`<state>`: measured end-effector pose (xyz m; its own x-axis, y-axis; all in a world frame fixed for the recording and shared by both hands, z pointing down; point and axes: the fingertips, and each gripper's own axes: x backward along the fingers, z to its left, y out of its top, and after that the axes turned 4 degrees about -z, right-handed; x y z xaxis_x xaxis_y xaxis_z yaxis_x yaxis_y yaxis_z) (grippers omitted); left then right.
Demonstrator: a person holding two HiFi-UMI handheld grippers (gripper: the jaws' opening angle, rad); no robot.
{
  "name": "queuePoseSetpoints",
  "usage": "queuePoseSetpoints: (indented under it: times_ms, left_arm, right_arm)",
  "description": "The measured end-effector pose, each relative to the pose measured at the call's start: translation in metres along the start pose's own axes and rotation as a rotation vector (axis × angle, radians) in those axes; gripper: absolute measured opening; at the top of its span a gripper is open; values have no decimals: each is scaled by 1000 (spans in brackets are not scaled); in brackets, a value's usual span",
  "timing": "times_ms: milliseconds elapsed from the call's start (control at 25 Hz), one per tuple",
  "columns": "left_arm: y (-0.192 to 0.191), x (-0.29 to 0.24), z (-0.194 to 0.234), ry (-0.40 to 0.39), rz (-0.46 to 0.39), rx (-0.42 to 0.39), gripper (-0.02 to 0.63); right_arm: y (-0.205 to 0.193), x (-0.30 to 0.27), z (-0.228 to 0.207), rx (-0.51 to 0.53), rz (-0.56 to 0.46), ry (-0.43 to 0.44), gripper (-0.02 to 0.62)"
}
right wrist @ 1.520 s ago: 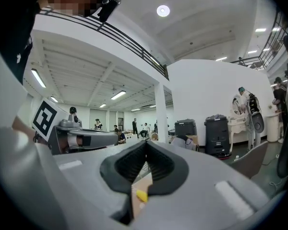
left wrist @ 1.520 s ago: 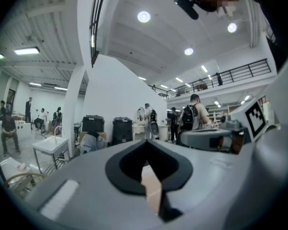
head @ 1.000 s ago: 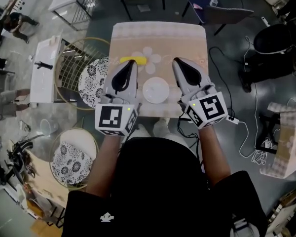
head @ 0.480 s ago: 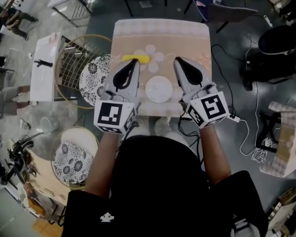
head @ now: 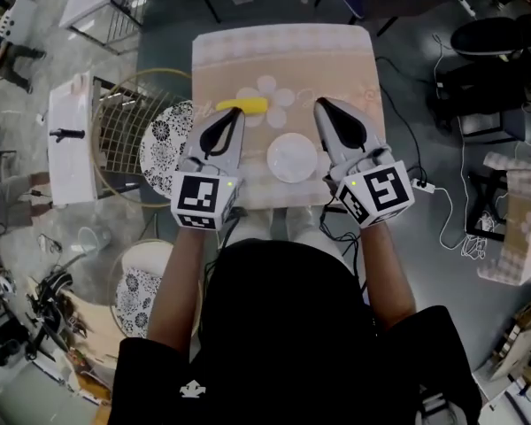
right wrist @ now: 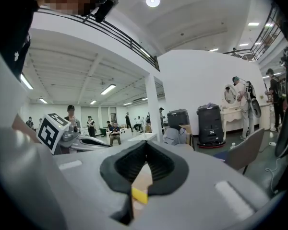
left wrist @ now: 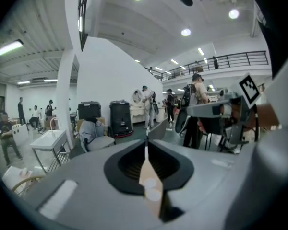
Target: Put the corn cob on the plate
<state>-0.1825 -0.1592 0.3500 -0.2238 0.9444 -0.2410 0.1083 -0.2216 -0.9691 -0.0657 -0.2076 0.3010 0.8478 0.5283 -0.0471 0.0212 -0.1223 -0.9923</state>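
While fingers [left wrist: 81, 181] clenched empty, left gripper [head: 234, 115], right gripper [head: 324, 106] flanking plate [head: 293, 158]; corn cob [head: 242, 106] beyond.

The person wears a black top [head: 283, 326] with a small white emblem [head: 192, 388] near its hem; the left gripper [head: 234, 113] and right gripper [head: 322, 104] have pale grey tapering shells, black-lined round a teardrop opening; each carries a white cube [head: 203, 202] bearing black square markers and a tiny green light.
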Motion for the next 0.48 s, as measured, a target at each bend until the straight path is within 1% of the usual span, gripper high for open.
queuePoseSetpoints:
  times_ms: [40, 160, 280, 480]
  left_arm:
    - [-7, -4, 3, -18, 15, 3, 40]
    - [-22, -15, 12, -68, 39, 1, 68]
    - [-40, -24, 21, -99, 82, -42, 107]
    - [-81, -43, 28, -182, 184, -88, 121]
  right_arm:
    - [-3, -2, -1, -4, 5, -12, 3]
    - [-13, -9, -5, -11, 28, -49, 3]
    - [-23, -12, -9, -17, 50, -84, 2]
    - [-40, -9, -24, -42, 85, -159, 3]
